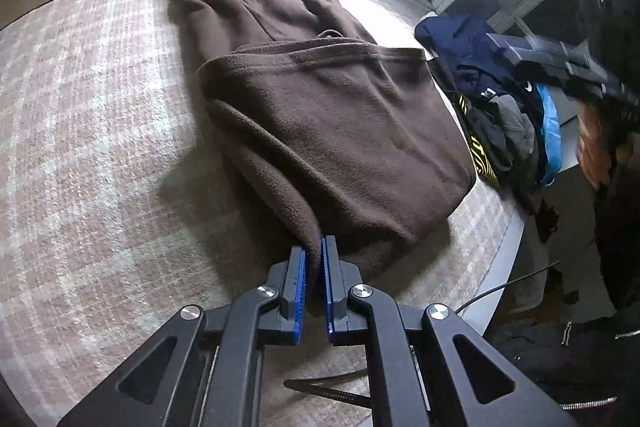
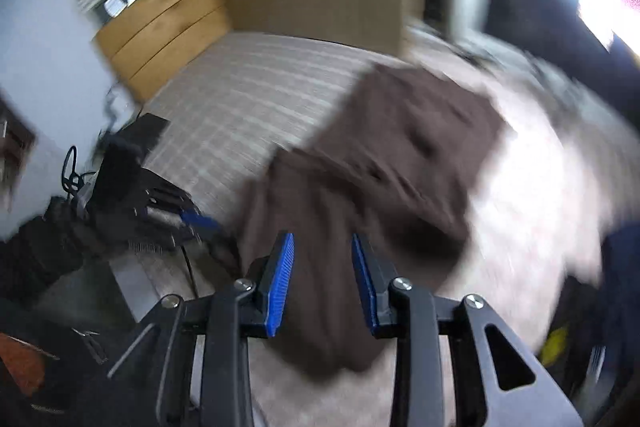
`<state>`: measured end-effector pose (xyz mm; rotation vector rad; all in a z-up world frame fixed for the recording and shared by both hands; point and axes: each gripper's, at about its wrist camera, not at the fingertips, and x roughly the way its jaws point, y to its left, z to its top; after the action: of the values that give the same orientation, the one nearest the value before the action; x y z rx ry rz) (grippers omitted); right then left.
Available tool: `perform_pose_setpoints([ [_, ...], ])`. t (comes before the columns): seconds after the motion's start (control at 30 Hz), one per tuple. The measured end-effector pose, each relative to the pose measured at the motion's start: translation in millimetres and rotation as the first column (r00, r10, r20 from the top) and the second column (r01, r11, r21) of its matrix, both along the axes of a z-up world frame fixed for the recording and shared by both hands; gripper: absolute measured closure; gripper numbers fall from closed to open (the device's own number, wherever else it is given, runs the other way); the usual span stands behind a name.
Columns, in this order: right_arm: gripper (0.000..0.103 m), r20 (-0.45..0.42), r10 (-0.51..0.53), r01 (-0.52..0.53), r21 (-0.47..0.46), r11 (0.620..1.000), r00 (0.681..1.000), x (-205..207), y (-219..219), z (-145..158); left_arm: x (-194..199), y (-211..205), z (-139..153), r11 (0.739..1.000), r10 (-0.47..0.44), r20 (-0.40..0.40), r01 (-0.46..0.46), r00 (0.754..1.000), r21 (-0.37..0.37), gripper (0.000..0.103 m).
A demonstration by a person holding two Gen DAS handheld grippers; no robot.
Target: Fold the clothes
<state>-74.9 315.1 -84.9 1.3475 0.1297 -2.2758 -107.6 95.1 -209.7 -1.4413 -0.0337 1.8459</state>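
Nearest the lens, the left gripper (image 1: 314, 247) has its two blue-padded jaws pinched nearly together on the near corner of the brown fleece garment (image 1: 320, 115), a thin wedge of fabric caught between the pads. That garment lies on the pale plaid-patterned table cover (image 1: 100, 131), already doubled once, with a folded hem running across its middle and the collar end farther off. To its right, at the table's edge, sits a heap of dark mixed clothes (image 1: 492, 107) with navy, grey and yellow-printed pieces. The right gripper (image 2: 322, 243) hangs above the fleece with its jaws partly apart and nothing between them; its own view is heavily blurred, so finer detail there cannot be told. As I judge it, the step in hand is the next fold, and it would go best if the right claw took the matching near corner on its side before either hand lifts, so both corners travel together. Keeping the pinch shallow but firm, raising the edge only enough to clear the lower layer, and laying it square to the far hem should avoid a skewed fold or dragging the whole bundle along the cover.
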Motion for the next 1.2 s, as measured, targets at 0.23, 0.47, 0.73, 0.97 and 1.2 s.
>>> perform_pose_setpoints([
  [0.23,0.072,0.07,0.281,-0.287,0.093,0.953,0.957,-71.9,-86.5,-59.2,3.4,-2.4,-2.8,1.0,0.018,-0.009,-0.018,1.0,0.0,0.096],
  [0.47,0.072,0.123,0.367,-0.384,0.173,0.907,0.922,-93.8,-115.6,-87.1,4.4,-2.9,-7.1,1.0,0.02,-0.011,-0.02,1.0,0.005,0.095],
  [0.73,0.098,0.16,0.383,-0.406,0.155,0.901,0.91,-97.5,-109.2,-85.4,5.7,-2.7,-6.5,1.0,0.018,-0.019,-0.018,1.0,-0.011,0.094],
  [0.97,0.097,0.195,0.205,-0.229,0.112,0.967,0.959,-126.9,-87.2,-95.2,6.5,-13.7,-10.6,0.999,0.032,-0.028,-0.033,0.999,-0.03,0.094],
  [1.2,0.064,0.012,-0.083,0.083,0.037,0.996,0.996,-71.6,17.3,-25.2,-6.8,-29.0,11.0,0.997,0.045,-0.085,-0.05,0.995,-0.06,0.092],
])
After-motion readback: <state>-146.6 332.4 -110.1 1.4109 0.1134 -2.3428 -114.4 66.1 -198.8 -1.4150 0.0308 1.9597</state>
